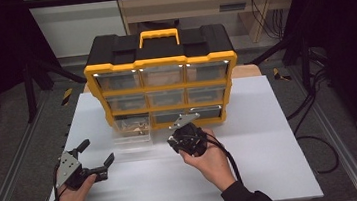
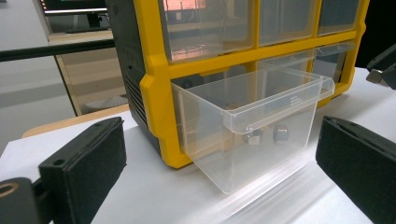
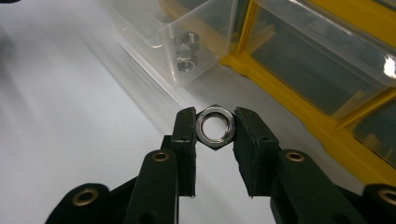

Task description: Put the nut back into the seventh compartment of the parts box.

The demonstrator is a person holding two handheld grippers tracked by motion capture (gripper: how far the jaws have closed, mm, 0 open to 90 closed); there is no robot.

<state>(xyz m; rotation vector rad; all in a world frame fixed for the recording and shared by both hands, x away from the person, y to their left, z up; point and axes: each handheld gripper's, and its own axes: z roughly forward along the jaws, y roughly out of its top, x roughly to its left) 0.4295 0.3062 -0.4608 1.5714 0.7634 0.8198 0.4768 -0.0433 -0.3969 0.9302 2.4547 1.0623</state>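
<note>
Right gripper view first: the right gripper [image 3: 215, 128] has its two jaws closed in on a steel nut [image 3: 215, 127], pinching it by opposite flats with the hole facing the camera. The clear drawer [image 3: 187, 32], pulled out of the yellow organizer [image 3: 327, 126], sits at about eleven o'clock from the nut, with a few more nuts [image 3: 186, 58] lying in its front corner.

The job looks like dropping this nut into that drawer. To do it well, I'd carry the nut up over the drawer's front lip and well past the wall before letting go — release too early and it will bounce off the rim onto the white table [image 3: 60, 121]. Keep the grip level; the hold is only on two thin faces, so a twist could flip the nut out.

In the high view the left gripper [image 1: 93, 155] rests at about eight o'clock from the drawer [image 1: 132, 131] — jaws spread wide, holding nothing, touching nothing. It could steady the drawer if it starts to slide.
</note>
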